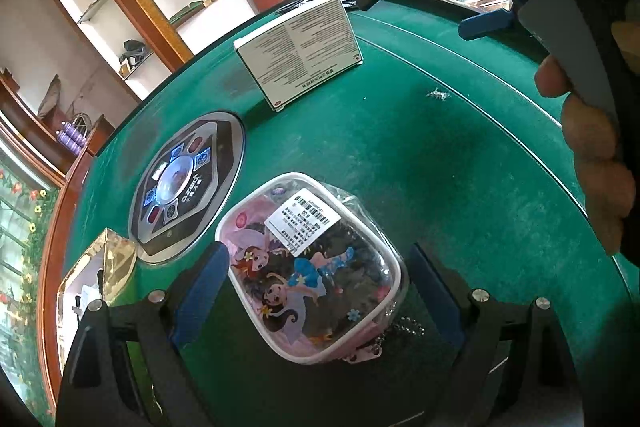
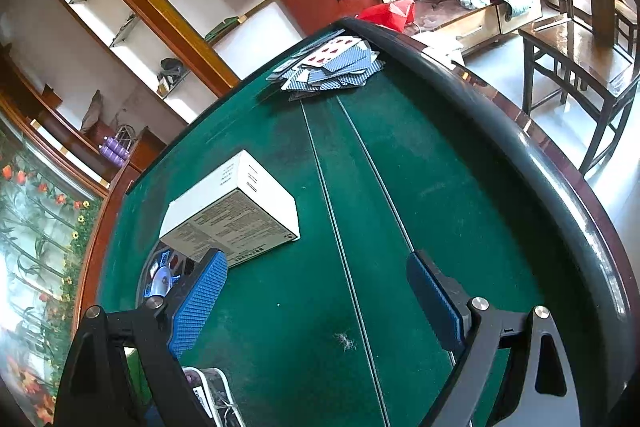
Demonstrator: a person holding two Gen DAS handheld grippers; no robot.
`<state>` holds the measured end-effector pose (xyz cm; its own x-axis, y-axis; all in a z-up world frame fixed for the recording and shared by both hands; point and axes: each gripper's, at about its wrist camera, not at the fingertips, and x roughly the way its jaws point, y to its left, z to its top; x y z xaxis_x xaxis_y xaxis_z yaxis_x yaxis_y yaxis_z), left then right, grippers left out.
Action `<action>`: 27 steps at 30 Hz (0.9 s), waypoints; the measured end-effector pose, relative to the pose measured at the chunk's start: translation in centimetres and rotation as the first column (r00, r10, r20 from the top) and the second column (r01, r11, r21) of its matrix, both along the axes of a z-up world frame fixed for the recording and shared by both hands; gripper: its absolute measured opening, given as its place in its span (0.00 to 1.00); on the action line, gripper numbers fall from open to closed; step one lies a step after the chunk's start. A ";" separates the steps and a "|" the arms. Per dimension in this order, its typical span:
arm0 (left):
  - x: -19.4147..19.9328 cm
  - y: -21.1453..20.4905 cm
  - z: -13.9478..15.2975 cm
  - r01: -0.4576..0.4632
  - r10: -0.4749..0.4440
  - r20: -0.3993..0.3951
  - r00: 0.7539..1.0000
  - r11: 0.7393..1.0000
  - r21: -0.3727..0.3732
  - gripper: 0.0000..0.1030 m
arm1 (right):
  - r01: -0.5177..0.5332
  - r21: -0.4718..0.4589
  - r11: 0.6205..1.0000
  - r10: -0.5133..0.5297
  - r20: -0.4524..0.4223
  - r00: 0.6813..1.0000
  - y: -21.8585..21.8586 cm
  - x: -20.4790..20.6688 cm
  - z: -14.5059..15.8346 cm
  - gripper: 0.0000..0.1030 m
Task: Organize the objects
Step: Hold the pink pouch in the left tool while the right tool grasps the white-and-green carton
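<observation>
A clear plastic pouch with cartoon girls and a white barcode label lies on the green felt table. My left gripper is open and straddles it; the left blue pad is close to its edge and the right pad stands a little apart. A white box with small print stands farther back. My right gripper is open over bare felt, with the white box just beyond its left finger. The pouch's corner shows at the bottom of the right wrist view. The right gripper and the hand holding it appear at the upper right.
A round control panel is set into the felt left of the pouch, and a gold-edged clear box lies beside it. Scattered playing cards sit at the far edge. A raised dark rim borders the table; a wooden chair stands beyond.
</observation>
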<state>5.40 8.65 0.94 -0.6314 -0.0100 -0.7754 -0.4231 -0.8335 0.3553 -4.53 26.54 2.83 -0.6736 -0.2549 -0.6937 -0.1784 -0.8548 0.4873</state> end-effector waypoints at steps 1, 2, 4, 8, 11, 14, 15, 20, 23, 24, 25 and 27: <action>0.0 0.0 0.0 -0.001 0.001 0.000 1.000 1.000 0.001 0.87 | 0.000 0.004 1.000 0.000 -0.001 1.000 0.0 0.0 0.0 0.91; 0.0 0.0 0.0 -0.003 0.003 0.001 1.000 1.000 0.002 0.87 | 0.000 0.008 1.000 0.000 -0.002 1.000 -0.1 0.0 0.0 0.91; 0.1 -0.2 0.0 -0.008 0.008 0.001 1.000 1.000 0.005 0.87 | -0.002 0.014 1.000 0.002 -0.006 1.000 -0.1 0.0 0.0 0.91; 0.4 -1.5 0.7 -0.043 0.043 0.010 0.999 0.997 0.062 0.87 | -0.005 0.029 1.000 0.006 -0.014 1.000 -0.4 0.1 0.0 0.91; 0.9 -3.4 2.1 -0.078 0.077 0.015 0.997 0.988 0.133 0.87 | -0.007 0.010 1.000 0.008 -0.064 0.998 -0.5 0.5 0.6 0.91; 1.9 -5.9 3.8 -0.107 0.101 0.035 0.994 0.968 0.227 0.87 | 0.018 -0.014 1.000 -0.019 -0.087 0.996 -0.2 0.5 1.2 0.91; 2.3 -6.9 4.4 -0.117 0.111 0.039 0.993 0.958 0.261 0.87 | 0.022 -0.068 0.997 -0.029 -0.096 0.995 0.2 0.2 1.6 0.91; 3.8 -9.5 5.9 -0.149 0.145 0.035 0.989 0.937 0.316 0.87 | -0.045 -0.144 0.989 0.025 -0.134 0.991 -0.7 -4.3 5.1 0.93; 4.4 -11.0 6.4 -0.176 0.173 0.038 0.984 0.928 0.328 0.87 | -0.091 0.019 0.996 0.092 -0.070 0.993 -3.6 -8.9 6.5 0.93; 4.7 -11.6 6.5 -0.186 0.182 0.043 0.982 0.923 0.338 0.87 | -0.108 0.076 0.991 0.112 -0.049 0.993 -4.5 -10.1 6.6 0.93; 4.8 -12.0 6.6 -0.193 0.188 0.047 0.981 0.919 0.345 0.88 | -0.124 0.132 0.983 0.128 -0.023 0.992 -5.4 -11.3 6.6 0.93; 4.9 -12.7 6.4 -0.210 0.204 0.053 0.978 0.912 0.353 0.88 | -0.153 0.221 0.963 0.153 0.017 0.988 -7.1 -13.3 6.1 0.93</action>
<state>10.35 -4.07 7.38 -0.6338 0.1378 -0.7611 -0.2304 -0.9730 0.0157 -17.88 19.43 8.89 -0.6385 -0.1946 -0.7446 -0.0376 -0.9584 0.2828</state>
